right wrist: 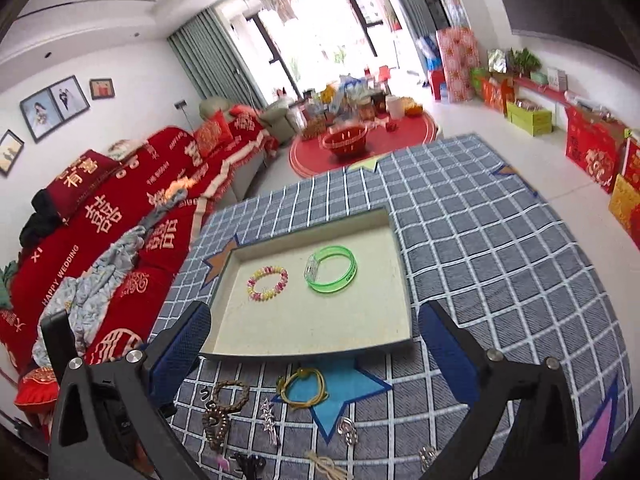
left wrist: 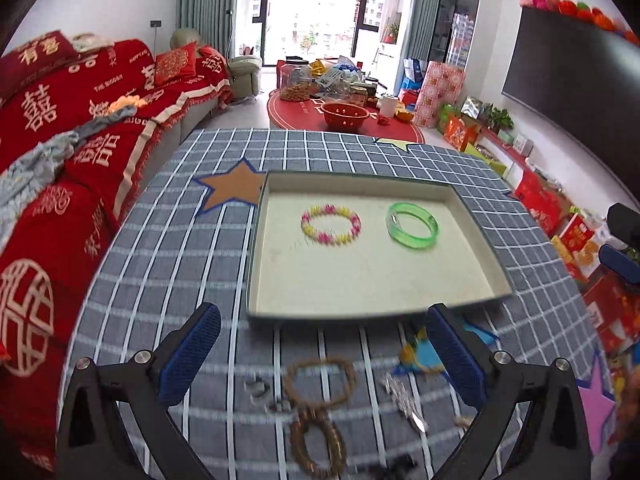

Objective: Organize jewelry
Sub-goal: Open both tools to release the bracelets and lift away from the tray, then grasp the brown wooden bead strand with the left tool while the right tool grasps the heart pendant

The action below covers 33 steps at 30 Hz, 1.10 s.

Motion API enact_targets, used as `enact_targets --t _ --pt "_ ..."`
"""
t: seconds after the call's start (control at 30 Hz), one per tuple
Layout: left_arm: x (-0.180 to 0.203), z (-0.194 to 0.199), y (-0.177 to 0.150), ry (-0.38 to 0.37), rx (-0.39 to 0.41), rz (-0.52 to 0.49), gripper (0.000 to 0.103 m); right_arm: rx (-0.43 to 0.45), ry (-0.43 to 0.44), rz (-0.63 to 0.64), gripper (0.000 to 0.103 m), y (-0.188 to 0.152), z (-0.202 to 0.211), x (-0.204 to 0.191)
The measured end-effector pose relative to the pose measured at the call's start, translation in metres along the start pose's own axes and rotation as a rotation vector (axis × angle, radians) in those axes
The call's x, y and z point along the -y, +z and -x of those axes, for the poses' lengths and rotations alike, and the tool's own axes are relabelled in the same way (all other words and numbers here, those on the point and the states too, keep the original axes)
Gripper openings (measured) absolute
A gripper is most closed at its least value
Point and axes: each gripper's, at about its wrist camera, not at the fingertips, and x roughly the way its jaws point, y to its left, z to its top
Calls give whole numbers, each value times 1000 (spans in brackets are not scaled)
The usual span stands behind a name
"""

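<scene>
A shallow cream-lined tray (left wrist: 486,236) (right wrist: 402,280) sits on the checked tablecloth. Inside it lie a pink-and-yellow bead bracelet (left wrist: 331,224) (right wrist: 267,283) and a clear green bangle (left wrist: 412,225) (right wrist: 332,269), side by side. Loose jewelry lies in front of the tray: brown bead bracelets (left wrist: 319,378) (right wrist: 224,404), a yellow cord bracelet (right wrist: 302,391), silver hair clips (left wrist: 402,400) (right wrist: 269,420) and small rings (right wrist: 346,430). My left gripper (left wrist: 324,354) stands open above these pieces, nothing between its blue pads. My right gripper (right wrist: 314,354) is open too, over the tray's near edge, empty.
The table (left wrist: 168,264) (right wrist: 500,240) wears a grey checked cloth with coloured stars. A red-covered sofa (left wrist: 60,152) (right wrist: 100,240) runs along the left. Beyond the table lie a red round rug with a red basket (left wrist: 345,115) (right wrist: 345,139) and boxes on the right.
</scene>
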Motion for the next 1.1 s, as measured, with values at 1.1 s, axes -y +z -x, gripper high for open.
enact_targets --t 1.1 --pt "-24 24 -94 54 -152 -63 103 -175 -250 -132 103 -150 50 54"
